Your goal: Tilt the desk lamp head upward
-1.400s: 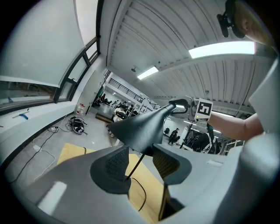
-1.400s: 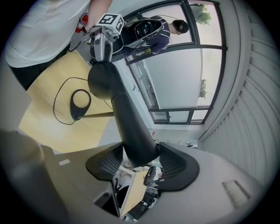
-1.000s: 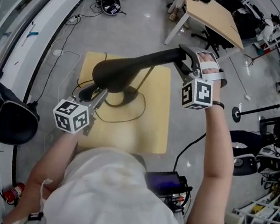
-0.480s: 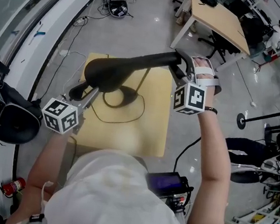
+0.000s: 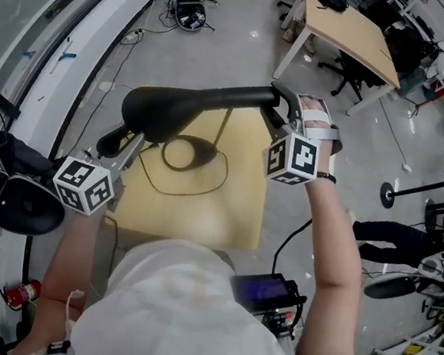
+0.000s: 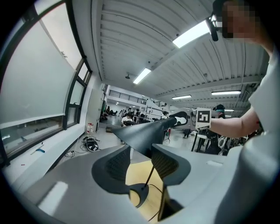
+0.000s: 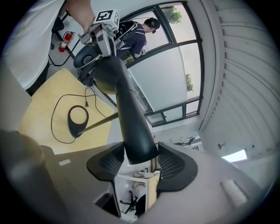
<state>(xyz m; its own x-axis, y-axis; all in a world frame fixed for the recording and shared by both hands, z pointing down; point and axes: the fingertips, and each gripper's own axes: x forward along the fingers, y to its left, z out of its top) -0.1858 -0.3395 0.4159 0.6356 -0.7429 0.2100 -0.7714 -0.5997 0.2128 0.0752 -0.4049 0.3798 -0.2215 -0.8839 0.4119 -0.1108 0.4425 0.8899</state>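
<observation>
Noted the lamp head [image 5: 191,105], black and elongated, raised above the wooden counter [image 5: 234,207] and stretched across it, broad end at the left, narrow end at the right. Checked the right gripper [image 5: 277,105] in its own view: jaws closed onto the narrow end of the lamp head [image 7: 127,118], both ribbed pads [image 7: 111,164] pressed against its sides, right gripper [image 7: 141,162] looking along the head toward the broad end. Checked the left gripper [image 5: 125,146] in its own view: jaws at a narrow setting with the lower edge of the broad end [image 6: 144,131] seated between them and touching both pads [image 6: 164,162]; left gripper [image 6: 141,162] sits under that end in the head view. Logged the marker cube of the left gripper [image 5: 83,185] near the counter's left edge and that of the right [image 5: 293,158] just beside the narrow end. Located the oval lamp base [image 5: 186,152] flat on the counter below the head, thin stem [image 5: 226,124] rising from it at a slant, cable [image 5: 204,187] looped loosely around the base. Also seen on the floor: a second desk [image 5: 351,27] well apart at upper right, a red fire extinguisher [image 5: 18,296] at lower left.
</observation>
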